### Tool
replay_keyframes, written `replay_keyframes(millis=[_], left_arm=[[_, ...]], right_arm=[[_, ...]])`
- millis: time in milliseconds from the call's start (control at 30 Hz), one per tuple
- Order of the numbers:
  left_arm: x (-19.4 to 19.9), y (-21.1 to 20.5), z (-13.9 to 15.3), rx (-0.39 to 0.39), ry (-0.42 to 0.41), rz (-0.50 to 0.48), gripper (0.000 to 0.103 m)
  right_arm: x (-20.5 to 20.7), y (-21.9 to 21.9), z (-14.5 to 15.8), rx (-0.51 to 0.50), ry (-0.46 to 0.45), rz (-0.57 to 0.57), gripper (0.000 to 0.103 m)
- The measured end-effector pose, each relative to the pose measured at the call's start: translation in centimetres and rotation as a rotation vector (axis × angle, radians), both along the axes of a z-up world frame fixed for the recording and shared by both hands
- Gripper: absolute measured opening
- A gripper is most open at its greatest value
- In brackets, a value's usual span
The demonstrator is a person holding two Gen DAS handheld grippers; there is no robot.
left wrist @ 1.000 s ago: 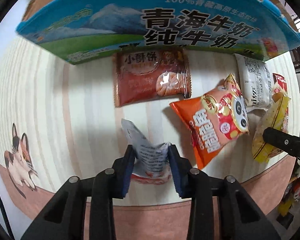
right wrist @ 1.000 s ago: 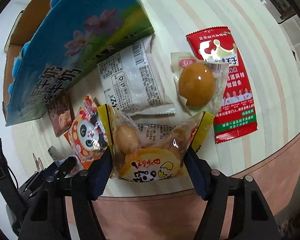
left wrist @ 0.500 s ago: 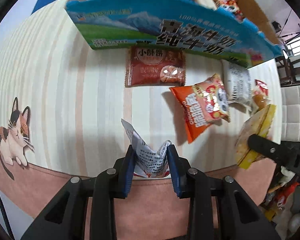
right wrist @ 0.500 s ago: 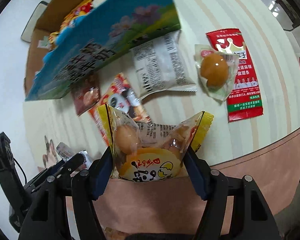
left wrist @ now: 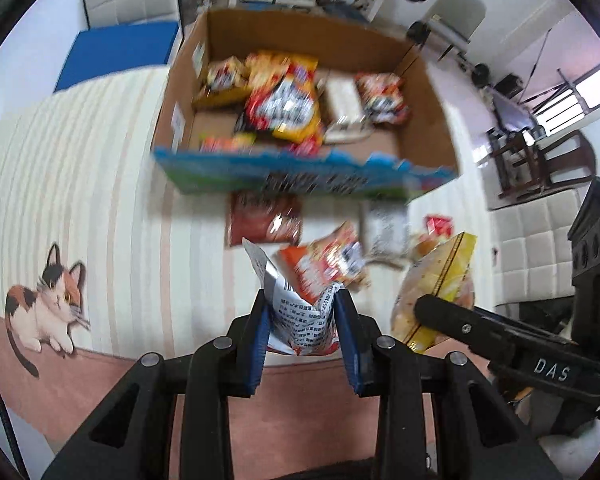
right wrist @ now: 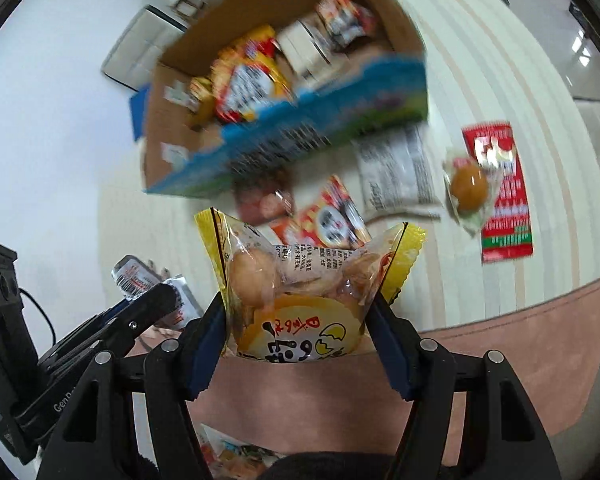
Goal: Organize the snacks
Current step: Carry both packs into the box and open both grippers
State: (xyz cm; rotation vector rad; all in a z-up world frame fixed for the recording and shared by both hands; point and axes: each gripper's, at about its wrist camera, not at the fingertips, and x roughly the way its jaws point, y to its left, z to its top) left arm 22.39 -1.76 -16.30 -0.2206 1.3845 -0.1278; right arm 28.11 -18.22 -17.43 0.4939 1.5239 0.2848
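Both hands are loaded, so this looks like the carry step. The left gripper (left wrist: 302, 320) has its fingers pinched on a white packet (left wrist: 300, 316), and the right gripper (right wrist: 296, 320) clamps a yellow bag (right wrist: 300, 300), both held up over the bench (left wrist: 100, 200) edge. Next move is probably getting over the box (left wrist: 424, 92) wall and letting go inside. Everything's motion-blurred, so the box lettering and the loose snacks in front of it are hard to read.

Both wrist views toward box (left wrist: 300, 184)
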Motion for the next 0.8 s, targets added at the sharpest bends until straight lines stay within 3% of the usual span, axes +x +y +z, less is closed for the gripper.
replay_keyframes(millis=[267,400,567,800], left_arm=[[6.1,-1.2,4.0,-0.045,-0.077,-0.019,0.029],[9.4,-1.3,4.4,-0.056,-0.073,-0.023,0.029],[14.2,-1.6,2.9,-0.092,-0.017,-0.024,0.029],[19.5,-2.1,-1.0,-0.161,0.097,-0.007,0.029]], right_arm=[[5.2,-1.1,5.9,-0.005,-0.14,-0.015,0.07],[8.4,-1.6,6.8,-0.051,-0.184,-0.02,0.07],[12.3,-1.7,5.8,-0.112,-0.204,-0.004,0.07],[15.5,-1.4,2.2,-0.175,-0.188,0.021,0.07]])
